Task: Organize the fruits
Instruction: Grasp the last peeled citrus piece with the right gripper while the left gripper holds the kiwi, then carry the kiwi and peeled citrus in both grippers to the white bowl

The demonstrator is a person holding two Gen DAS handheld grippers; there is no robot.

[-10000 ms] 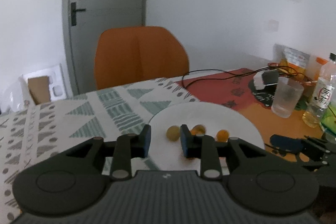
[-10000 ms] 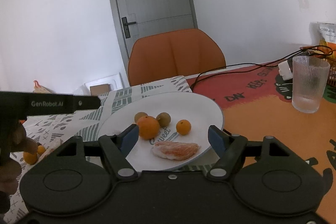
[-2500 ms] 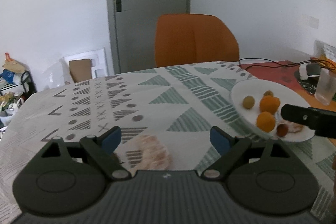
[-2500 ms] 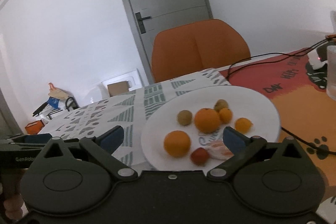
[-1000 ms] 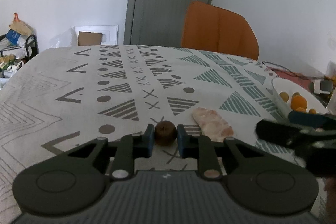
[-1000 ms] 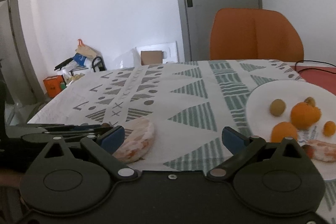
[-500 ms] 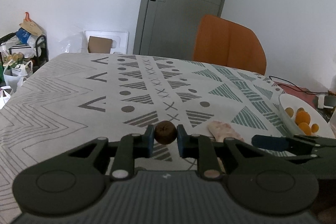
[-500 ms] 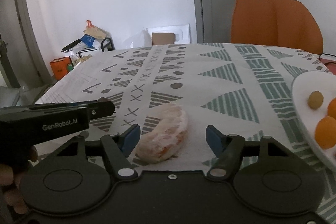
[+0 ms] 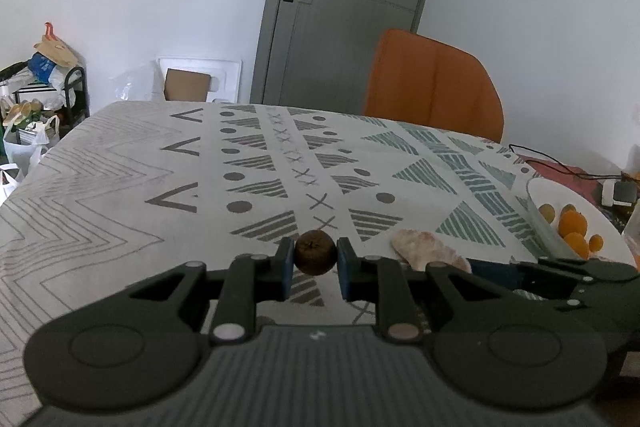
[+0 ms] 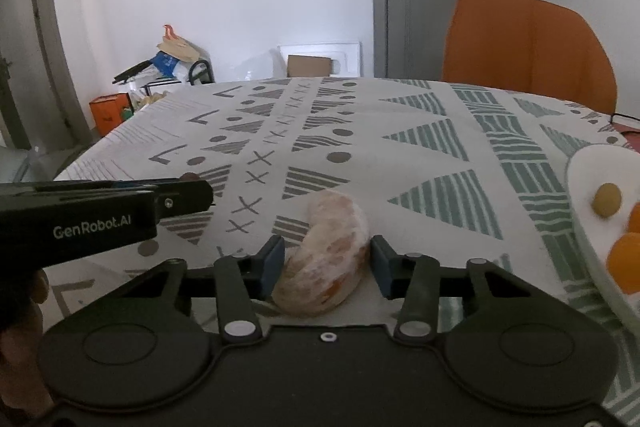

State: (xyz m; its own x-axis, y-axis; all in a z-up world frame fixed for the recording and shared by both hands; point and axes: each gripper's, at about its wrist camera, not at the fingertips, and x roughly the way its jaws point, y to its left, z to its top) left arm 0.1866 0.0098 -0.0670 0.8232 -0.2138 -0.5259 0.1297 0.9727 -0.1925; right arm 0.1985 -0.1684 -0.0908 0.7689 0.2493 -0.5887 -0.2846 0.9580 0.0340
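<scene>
My left gripper (image 9: 314, 263) is shut on a small brown round fruit (image 9: 315, 255), held just above the patterned tablecloth. To its right lies a peeled orange segment (image 9: 424, 249), also in the right wrist view (image 10: 328, 255). My right gripper (image 10: 326, 263) is low over the cloth, its jaws closing with the segment between them. The left pad is at the segment's side and the right pad stands a sliver off. A white plate (image 10: 580, 179) at the right edge holds oranges (image 9: 572, 223) and a small olive-green fruit (image 10: 607, 205).
An orange chair (image 9: 432, 87) stands behind the far table edge, in front of a grey door (image 9: 344, 7). Bags and boxes (image 10: 168, 67) crowd the floor beyond the table's left side. A black cable (image 9: 560, 167) runs past the plate (image 9: 536, 211).
The right gripper's jaws have narrowed from wide open to closely flanking the orange segment, after moving in over it. The left gripper still holds the brown fruit.
</scene>
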